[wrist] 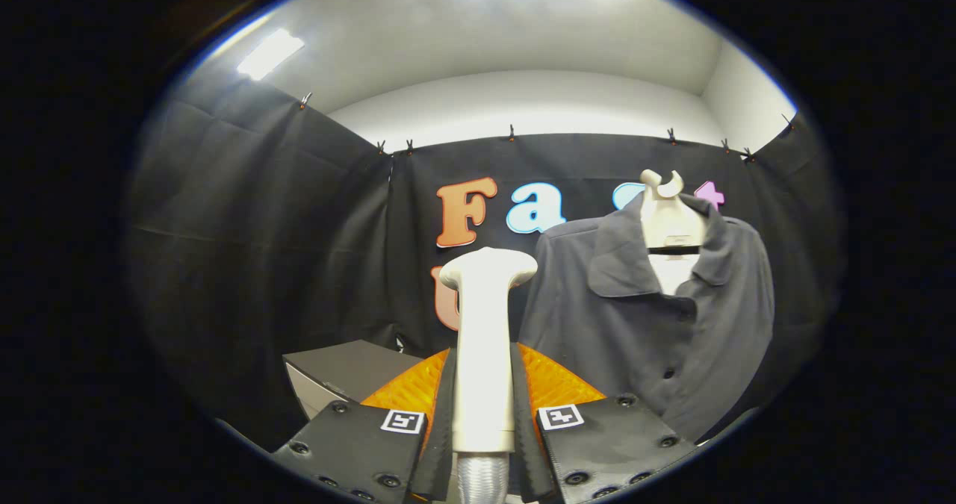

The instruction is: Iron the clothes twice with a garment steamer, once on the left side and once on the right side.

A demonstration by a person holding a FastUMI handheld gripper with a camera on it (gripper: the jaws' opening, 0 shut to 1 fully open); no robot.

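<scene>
Steamer (484, 355) is held upright btwn the gripper (483, 414) fingers, both pressed on its handle w/ hose end seen below, head raised beyond the tips, while dark shirt (657, 325) is hung on a mannequin ahead-right, apart from steamer.

Black cloth wall (246, 228) clipped along its top edge, hung around the booth; pale ceiling (478, 33) above with two bright light panels (270, 53); grey box-like cabinet (351, 373) low against the cloth

Open room left of the shirt (657, 317) (low box (351, 369) below).
</scene>
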